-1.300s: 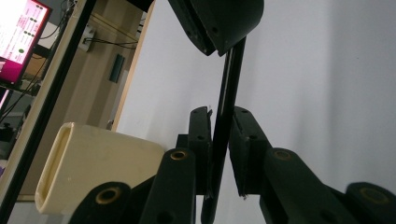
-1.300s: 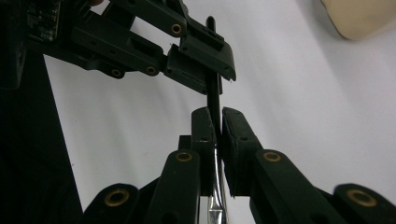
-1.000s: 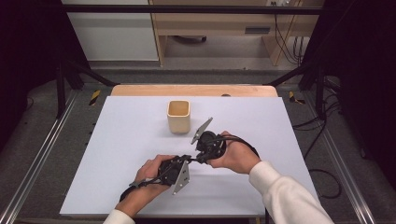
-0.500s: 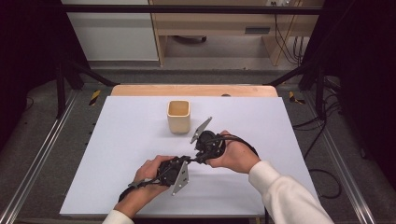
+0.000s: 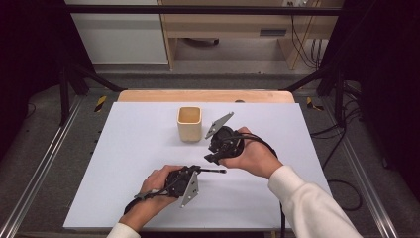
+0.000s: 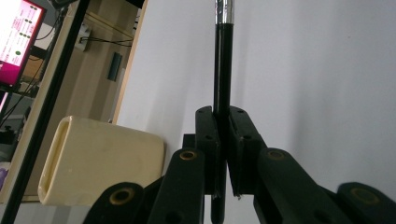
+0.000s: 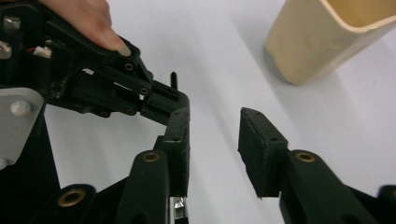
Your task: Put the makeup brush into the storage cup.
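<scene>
- A slim black pen (image 5: 214, 171) with a silver band is clamped between the closed jaws of the left gripper (image 6: 223, 154); in the left gripper view the pads press on both sides of its barrel.
- The pen is held nearly level just above the white table (image 5: 129, 148), on the person's side of the cream cup (image 5: 189, 123) and well apart from it, its free end pointing towards the right gripper (image 5: 212, 157).
- The jaws of the right gripper have just been opening; in the right gripper view (image 7: 212, 149) a clear gap is seen between the pads, and nothing is held between them.
- The right gripper is seen just beside the cup, to its right and slightly nearer the person, and just above the pen's free end.
- The cup stands upright and is touched by neither gripper.
</scene>
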The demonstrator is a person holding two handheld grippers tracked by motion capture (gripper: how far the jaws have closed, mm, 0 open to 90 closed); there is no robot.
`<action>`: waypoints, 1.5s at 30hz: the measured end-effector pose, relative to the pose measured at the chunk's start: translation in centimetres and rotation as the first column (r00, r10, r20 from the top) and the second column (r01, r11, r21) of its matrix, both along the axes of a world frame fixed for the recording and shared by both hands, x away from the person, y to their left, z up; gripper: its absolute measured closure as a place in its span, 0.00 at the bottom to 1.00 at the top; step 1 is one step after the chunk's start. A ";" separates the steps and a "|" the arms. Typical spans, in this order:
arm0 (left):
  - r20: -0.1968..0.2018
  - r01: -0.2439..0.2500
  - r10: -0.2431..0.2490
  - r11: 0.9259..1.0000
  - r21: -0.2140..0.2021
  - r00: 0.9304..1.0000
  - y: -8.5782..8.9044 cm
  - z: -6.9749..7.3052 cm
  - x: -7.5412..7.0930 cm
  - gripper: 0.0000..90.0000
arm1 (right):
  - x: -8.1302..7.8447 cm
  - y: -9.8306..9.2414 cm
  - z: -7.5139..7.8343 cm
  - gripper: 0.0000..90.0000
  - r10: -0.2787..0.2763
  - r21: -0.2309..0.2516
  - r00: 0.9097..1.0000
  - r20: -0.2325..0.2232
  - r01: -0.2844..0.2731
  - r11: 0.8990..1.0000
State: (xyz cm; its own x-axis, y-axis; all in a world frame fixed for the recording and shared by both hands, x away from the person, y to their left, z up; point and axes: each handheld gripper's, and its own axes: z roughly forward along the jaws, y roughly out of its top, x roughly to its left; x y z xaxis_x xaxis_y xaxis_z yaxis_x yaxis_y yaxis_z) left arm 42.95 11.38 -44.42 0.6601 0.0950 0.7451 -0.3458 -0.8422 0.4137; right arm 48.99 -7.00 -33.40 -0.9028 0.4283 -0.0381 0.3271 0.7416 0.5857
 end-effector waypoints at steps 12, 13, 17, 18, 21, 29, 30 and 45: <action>0.000 -0.006 0.006 0.999 -0.042 1.000 0.4 0.1 0.0 0.93 | 0.3 -0.7 0.3 0.64 -0.045 0.009 0.999 0.030 0.045 0.999; 0.015 -0.010 0.010 1.000 0.016 1.000 0.6 0.5 0.0 0.93 | 0.4 -0.7 0.4 0.63 -0.049 0.011 0.998 0.033 0.049 0.999; 0.018 -0.013 0.013 1.000 0.007 1.000 0.7 0.5 0.0 0.93 | 0.5 -0.8 0.4 0.58 -0.069 0.030 0.997 0.038 0.068 0.997; 0.019 -0.013 0.013 1.000 0.007 1.000 0.7 0.5 0.0 0.93 | 0.5 -0.9 0.4 0.56 -0.070 0.031 0.997 0.039 0.069 0.997; 0.020 -0.016 0.016 1.000 0.008 1.000 0.8 0.6 0.0 0.93 | 0.6 -1.0 0.4 0.46 -0.098 0.032 0.994 0.041 0.097 0.995; 0.005 -0.022 0.023 0.999 -0.047 1.000 1.3 0.3 0.0 0.93 | 0.7 -2.1 0.0 0.23 -0.181 0.084 0.980 0.082 0.174 0.981; 0.005 -0.026 0.027 0.998 -0.051 1.000 1.4 0.3 0.0 0.93 | 0.7 -2.2 -0.1 0.21 -0.192 0.089 0.977 0.089 0.184 0.979; 0.021 -0.038 0.038 0.999 -0.014 0.999 1.9 0.6 0.0 0.93 | 0.7 -4.3 -1.8 0.09 -0.209 0.156 0.973 0.100 0.192 0.969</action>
State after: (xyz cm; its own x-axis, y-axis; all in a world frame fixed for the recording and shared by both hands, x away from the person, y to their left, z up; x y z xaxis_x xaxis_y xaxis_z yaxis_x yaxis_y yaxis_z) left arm 42.99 13.30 -43.82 0.6398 0.1301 0.7575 -0.3224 -0.8492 0.4182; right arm 49.69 -11.30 -35.19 -0.7909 0.6089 -0.0610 0.3848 0.5724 0.7240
